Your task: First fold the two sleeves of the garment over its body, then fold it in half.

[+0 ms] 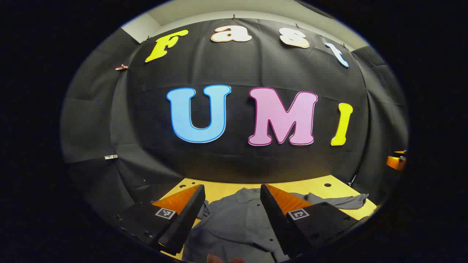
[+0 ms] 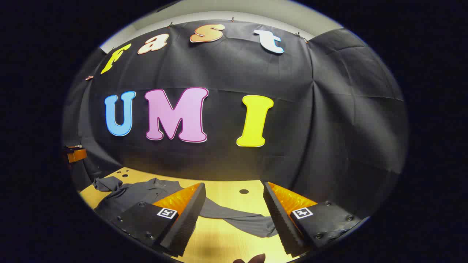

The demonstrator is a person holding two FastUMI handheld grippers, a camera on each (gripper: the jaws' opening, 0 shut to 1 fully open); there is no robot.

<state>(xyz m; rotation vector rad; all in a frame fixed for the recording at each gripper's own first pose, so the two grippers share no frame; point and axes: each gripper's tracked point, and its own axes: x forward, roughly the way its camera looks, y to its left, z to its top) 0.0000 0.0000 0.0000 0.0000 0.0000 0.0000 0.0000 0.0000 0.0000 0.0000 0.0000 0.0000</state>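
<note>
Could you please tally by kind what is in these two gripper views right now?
Two-finger grippers: 2, the left gripper and the right gripper, both open.
Grey collared shirts: 1, spread out.
Yellow wooden tables: 1.
Total: 4.

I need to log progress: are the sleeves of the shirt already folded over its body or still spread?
Spread. In the right gripper view one sleeve of the grey shirt lies out flat on the table.

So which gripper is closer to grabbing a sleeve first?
Probably right: the right gripper hangs open with a spread sleeve lying between its fingers. The left gripper faces the shirt's body.
</note>
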